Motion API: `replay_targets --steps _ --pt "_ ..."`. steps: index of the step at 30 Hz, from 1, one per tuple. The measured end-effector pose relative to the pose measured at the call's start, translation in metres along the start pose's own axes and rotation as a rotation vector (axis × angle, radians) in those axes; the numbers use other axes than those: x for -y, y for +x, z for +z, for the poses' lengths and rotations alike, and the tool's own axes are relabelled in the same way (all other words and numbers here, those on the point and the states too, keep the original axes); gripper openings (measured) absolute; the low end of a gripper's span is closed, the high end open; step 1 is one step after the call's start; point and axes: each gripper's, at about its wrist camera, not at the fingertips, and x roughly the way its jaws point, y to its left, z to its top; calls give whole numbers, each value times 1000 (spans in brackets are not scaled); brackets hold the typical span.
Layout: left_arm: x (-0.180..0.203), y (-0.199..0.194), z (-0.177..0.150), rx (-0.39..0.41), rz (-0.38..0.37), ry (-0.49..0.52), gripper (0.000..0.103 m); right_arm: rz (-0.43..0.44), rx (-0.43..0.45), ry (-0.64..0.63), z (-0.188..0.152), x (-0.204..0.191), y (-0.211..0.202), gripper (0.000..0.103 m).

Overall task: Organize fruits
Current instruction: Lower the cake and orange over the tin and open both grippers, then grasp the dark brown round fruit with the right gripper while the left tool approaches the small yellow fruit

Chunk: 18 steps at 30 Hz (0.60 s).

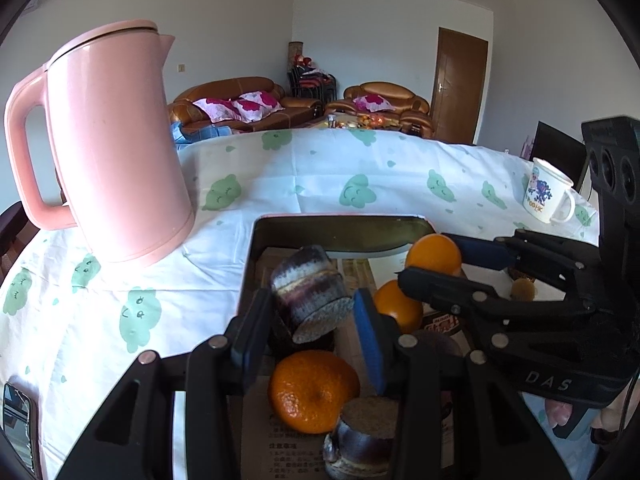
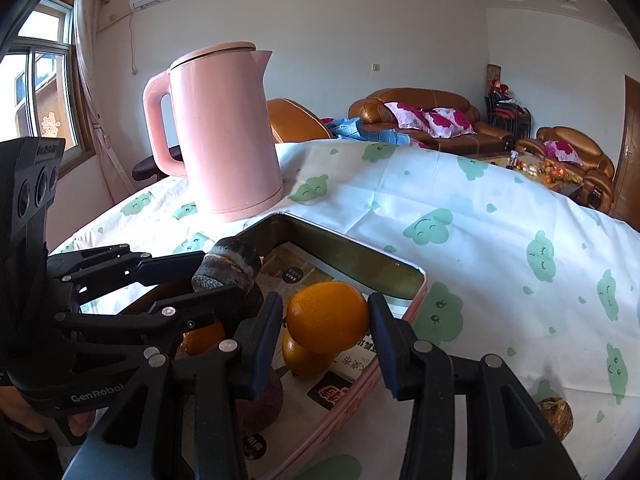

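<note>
A pink tin tray (image 1: 336,236) (image 2: 352,254) lined with printed paper sits on the table. My left gripper (image 1: 312,320) (image 2: 208,276) is shut on a purple sugarcane piece (image 1: 310,300) (image 2: 228,262) and holds it above the tray. My right gripper (image 2: 326,320) (image 1: 436,258) is shut on an orange (image 2: 328,316) (image 1: 434,254), also above the tray. In the tray lie another orange (image 1: 398,306) (image 2: 306,356), a mandarin (image 1: 312,390), a second sugarcane piece (image 1: 362,436) and a dark round fruit (image 2: 258,404).
A pink kettle (image 1: 116,152) (image 2: 228,132) stands left of the tray on the cloud-print tablecloth (image 1: 320,176). A white mug (image 1: 548,192) stands at the right edge. A brown fruit (image 2: 554,414) lies on the cloth right of the tray. A phone (image 1: 18,428) lies at the left.
</note>
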Motion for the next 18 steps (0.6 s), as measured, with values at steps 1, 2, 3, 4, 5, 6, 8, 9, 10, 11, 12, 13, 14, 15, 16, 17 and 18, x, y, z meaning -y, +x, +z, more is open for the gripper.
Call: replay_targets --steps 1,2,3,4,5,6,8,9,10,11,12,13,14,15,16,17,18 --pt "0 0 0 1 5 0 44 4 -3 2 0 0 0 47" --pt "1 0 0 0 9 3 44 7 -6 5 0 1 0 47" --pt "2 -1 0 1 13 9 44 11 -8 8 0 1 1 47" --pt "2 -1 1 1 16 11 45 18 -10 14 0 2 1 47" --pt "2 -1 1 1 19 9 47 20 -9 17 0 3 0 48" --pt "1 -1 1 2 21 5 48 20 -6 23 0 4 0 50" --pt "0 -3 2 2 32 -2 56 25 10 39 -1 8 -4 60" --pt "-1 -4 2 6 40 -6 59 29 19 44 -1 9 -6 62" --pt "-3 -7 2 16 48 -16 67 30 30 50 -1 10 -9 65" --pt "-4 -9 3 24 52 -25 74 30 40 55 -1 11 -12 67" --pt "-5 -12 3 33 52 -34 78 30 50 60 0 13 -16 67" --pt "-6 -15 4 45 46 -43 85 27 61 63 0 15 -22 67" --pt "-5 -19 5 58 41 -51 94 17 71 62 1 17 -27 67" --pt "-3 -23 6 75 35 -55 97 3 78 60 1 20 -33 67" --pt "0 -27 7 87 27 -54 98 -13 84 59 0 25 -40 67" --pt "4 -29 8 96 20 -48 98 -35 90 63 -1 32 -48 67" --pt "9 -32 9 102 12 -40 98 -55 95 72 -3 40 -55 67"
